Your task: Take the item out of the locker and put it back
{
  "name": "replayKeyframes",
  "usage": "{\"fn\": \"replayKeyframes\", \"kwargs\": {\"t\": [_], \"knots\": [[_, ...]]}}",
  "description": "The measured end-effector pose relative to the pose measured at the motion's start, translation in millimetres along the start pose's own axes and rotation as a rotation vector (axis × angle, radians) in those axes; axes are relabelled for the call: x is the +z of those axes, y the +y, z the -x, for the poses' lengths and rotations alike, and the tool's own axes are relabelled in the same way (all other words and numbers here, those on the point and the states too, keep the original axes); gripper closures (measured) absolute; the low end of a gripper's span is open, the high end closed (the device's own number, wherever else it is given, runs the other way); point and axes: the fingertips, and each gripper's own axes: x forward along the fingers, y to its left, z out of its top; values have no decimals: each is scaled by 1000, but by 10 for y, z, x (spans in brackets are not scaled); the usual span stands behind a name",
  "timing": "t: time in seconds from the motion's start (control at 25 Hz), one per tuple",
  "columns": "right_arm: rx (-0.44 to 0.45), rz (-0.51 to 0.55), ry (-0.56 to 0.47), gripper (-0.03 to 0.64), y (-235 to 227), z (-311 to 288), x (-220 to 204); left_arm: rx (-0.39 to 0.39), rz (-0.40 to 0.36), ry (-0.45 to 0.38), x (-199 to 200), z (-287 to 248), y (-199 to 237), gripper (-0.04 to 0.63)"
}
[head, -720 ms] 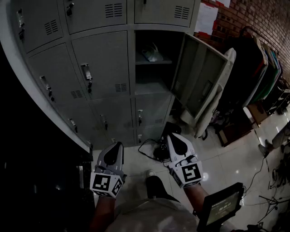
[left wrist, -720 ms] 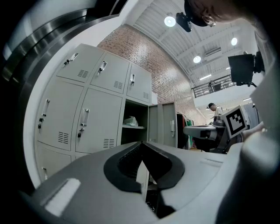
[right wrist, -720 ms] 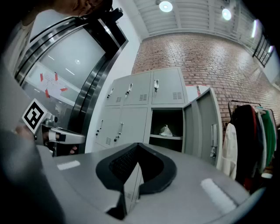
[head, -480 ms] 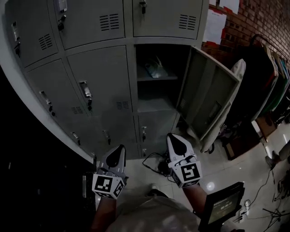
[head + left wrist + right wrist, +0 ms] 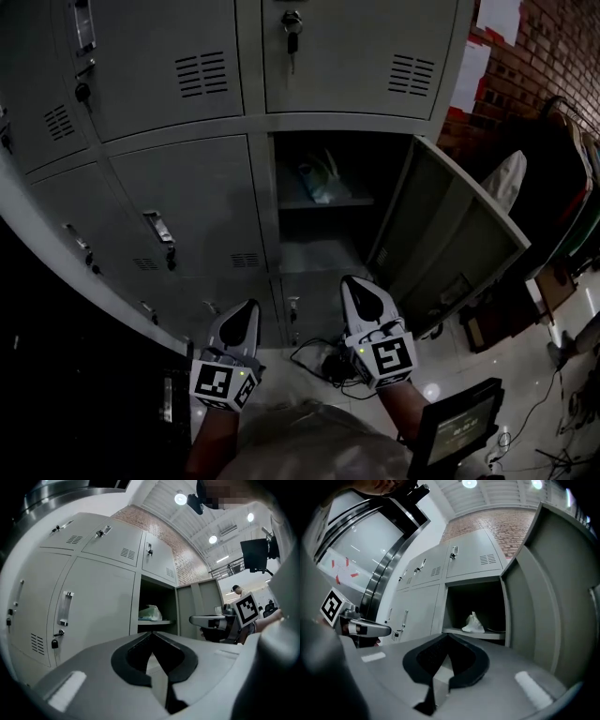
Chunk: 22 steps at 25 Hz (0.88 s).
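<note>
Item (image 5: pixel 323 183) = pale crumpled bag or wrapped bundle, sitting on the shelf (image 5: pixel 330 202) inside the 1 open locker compartment (image 5: pixel 366 164), with the door (image 5: pixel 455 248) swung out to the right. Judged light and soft, thin plastic or cloth, so it will crush and sag rather than resist. Probably slick too, and a pinch on 1 loose fold could slide off. The better hold looks like the bunched peak on top or a thick gathered part, not the flat edge lying on the shelf. It does not look fragile; contents cannot be told. Left gripper (image 5: pixel 247 311) and right gripper (image 5: pixel 356 289) are both held low and level in front of the person, well apart from the shelf. Both claws are closed tight, pads tip to tip, with nothing between them. So the item is not yet taken, and the jaws would need to open before any reach. The head view gives the layout (2 grippers side by side, the door angle, the closed lockers around) but the item is small and dim there. The left gripper view shows the item (image 5: pixel 150 613) brighter and faintly green, plus a padlock (image 5: pixel 55 643) on the neighbouring door. The right gripper view shows its pointed top (image 5: pixel 474 622) and bare shelf to its right. Only the 2 gripper views show the pads meeting.
</note>
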Motion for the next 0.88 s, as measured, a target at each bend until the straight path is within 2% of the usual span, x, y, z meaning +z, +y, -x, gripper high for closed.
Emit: {"fn": "replayKeyframes", "kwargs": {"t": [0.2,0.36,0.48,0.6,0.76,0.84,0.88], "knots": [[3,41,-8,604,-143,-378,144,-27,-1,-12,97,-217,75,591],[-22,114,-45,333,-312,-862,408,-37,-5,-17,104,-304,156,591],[-67,109,-59,207,-498,-1187,506,-33,-1,-17,122,-359,254,591],[-111,60,-37,190,-714,-1464,472,-22,0,-20,108,-390,387,591],[-158,51,11,192,-974,-1789,356,18,5,-17,122,-409,593,591],[-163,60,44,236,-1047,-1903,293,33,15,-11,94,-413,674,591],[-156,72,73,299,-1060,-1946,247,39,20,-8,79,-416,706,591]]}}
